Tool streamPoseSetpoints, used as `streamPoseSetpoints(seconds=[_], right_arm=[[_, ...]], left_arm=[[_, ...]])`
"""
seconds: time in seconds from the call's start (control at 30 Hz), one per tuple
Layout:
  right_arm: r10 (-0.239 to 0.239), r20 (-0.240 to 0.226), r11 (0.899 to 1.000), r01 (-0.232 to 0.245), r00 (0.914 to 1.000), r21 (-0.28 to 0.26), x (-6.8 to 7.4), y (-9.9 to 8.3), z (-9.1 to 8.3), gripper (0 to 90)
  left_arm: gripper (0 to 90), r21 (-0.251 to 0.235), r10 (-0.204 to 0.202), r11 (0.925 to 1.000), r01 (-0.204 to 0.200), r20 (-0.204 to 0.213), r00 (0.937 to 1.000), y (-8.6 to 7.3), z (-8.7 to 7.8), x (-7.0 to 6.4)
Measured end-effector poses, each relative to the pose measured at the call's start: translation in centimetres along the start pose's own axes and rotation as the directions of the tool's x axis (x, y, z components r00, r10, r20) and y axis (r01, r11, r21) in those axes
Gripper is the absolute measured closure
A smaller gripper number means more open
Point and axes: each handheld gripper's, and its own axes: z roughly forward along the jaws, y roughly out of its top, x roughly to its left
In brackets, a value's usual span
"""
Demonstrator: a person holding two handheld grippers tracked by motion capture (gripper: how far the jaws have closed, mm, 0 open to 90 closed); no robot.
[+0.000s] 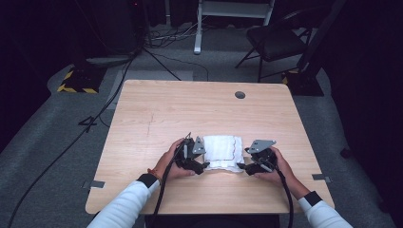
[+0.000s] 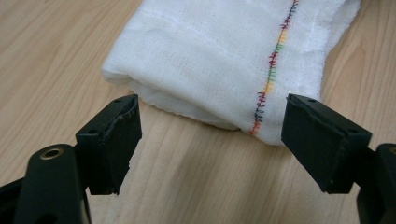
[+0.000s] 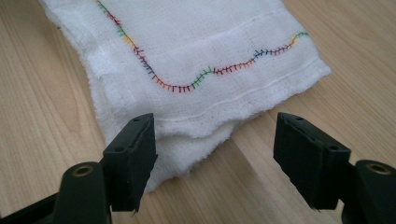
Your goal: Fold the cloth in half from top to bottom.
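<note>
Folded white gauze cloth with rainbow stitching lies on pale wooden worktop. Left gripper and right gripper flank it, jaws wide, nothing held. Likely next: pinch the near corners.

Folded cloth: white open-weave gauze, matt, multicolour stitched edging. Surface: pale wood-grain, smooth, low sheen. Tongs: black matt plastic, scuffed edges.

You wore white sleeves with dark cuffs. Each black claw, left claw and right claw, carried a grey three-cornered plate, brass-ringed screw holes, and a black cable trailing toward six o'clock.
</note>
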Motion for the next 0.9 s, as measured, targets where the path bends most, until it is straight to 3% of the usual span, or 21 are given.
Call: streamPoseSetpoints(seconds=[0.13,0.3,0.43,0.9], right_arm=[[-0.015,0.013,1.0,0.015,0.9998,0.003,-0.2,0.0,-0.7,30.8],[-0.073,0.032,0.997,0.072,0.9968,0.026,0.2,0.1,-1.6,30.9],[-0.078,0.045,0.996,0.077,0.9959,0.038,0.3,-0.3,-2.1,31.3],[0.0,0.106,0.999,-0.005,0.9943,0.045,-1.4,-3.7,-4.3,30.8]], left_arm=[[21.6,0.02,0.016,0.9997,-0.016,-0.008,0.9998,-0.2,-0.9,-0.1],[20.7,0.015,0.041,0.9991,-0.04,-0.037,0.9985,-0.6,-2.1,-0.3],[20.5,0.024,0.036,0.9991,-0.035,-0.056,0.9978,-1.3,-2.7,-0.1],[20.5,0.068,-0.011,0.9975,0.021,-0.153,0.9882,-5.7,-5.0,0.6]])
